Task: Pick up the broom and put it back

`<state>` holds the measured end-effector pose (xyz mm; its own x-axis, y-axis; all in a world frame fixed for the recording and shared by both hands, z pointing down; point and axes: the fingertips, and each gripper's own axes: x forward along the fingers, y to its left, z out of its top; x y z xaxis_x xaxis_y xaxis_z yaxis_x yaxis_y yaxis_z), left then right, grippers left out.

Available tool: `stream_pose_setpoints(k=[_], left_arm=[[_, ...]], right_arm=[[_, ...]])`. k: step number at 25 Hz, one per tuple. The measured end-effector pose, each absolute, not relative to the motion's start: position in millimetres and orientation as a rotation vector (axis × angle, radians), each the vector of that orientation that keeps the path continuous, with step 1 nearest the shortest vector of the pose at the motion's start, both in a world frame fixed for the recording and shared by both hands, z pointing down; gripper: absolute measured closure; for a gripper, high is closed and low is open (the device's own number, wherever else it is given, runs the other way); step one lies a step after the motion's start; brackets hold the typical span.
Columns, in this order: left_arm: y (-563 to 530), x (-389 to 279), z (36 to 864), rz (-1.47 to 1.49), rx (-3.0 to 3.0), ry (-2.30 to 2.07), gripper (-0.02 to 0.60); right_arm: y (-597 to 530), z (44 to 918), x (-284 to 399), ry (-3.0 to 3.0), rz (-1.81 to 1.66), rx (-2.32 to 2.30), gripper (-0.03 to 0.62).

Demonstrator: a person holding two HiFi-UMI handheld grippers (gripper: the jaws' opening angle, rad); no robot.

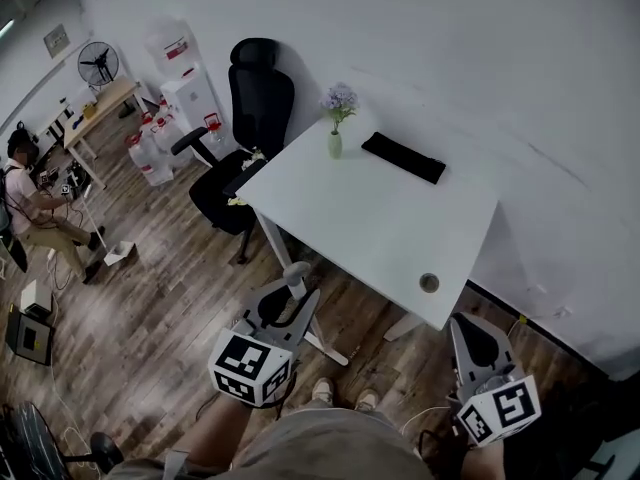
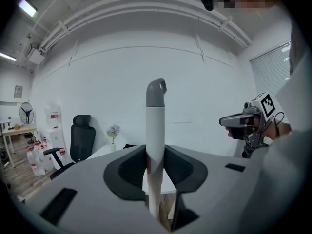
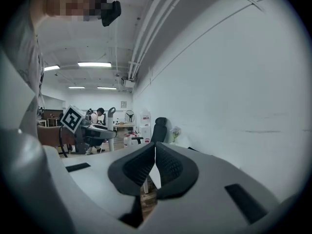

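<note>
The broom shows only as its handle, a white pole with a grey hooked cap (image 2: 155, 116), standing upright between the jaws of my left gripper (image 2: 155, 167), which is shut on it. In the head view the cap (image 1: 296, 276) pokes up just past the left gripper (image 1: 288, 306), near the table's front corner. The brush end is hidden. My right gripper (image 3: 155, 155) has its jaws closed tip to tip with nothing between them; it is at the lower right in the head view (image 1: 476, 340), apart from the broom.
A white table (image 1: 400, 238) stands ahead against the wall, bearing a flower vase (image 1: 336, 128) and a black flat item (image 1: 403, 157). A black office chair (image 1: 250, 118) is at its left. Water bottles (image 1: 150, 148) and a seated person (image 1: 35, 203) are farther left.
</note>
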<state>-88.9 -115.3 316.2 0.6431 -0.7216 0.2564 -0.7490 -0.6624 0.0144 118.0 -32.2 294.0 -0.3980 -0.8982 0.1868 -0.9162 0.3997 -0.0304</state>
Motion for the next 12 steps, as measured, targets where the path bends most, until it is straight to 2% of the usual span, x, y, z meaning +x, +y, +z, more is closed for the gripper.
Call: stream_pose_setpoints(k=[12], left_arm=[[-72.3,-75.7,316.6,0.357,2.760,-1.157,0.469]], right_arm=[[-14.6,297.9,109.2,-2.496,0.208,1.629,0.563]])
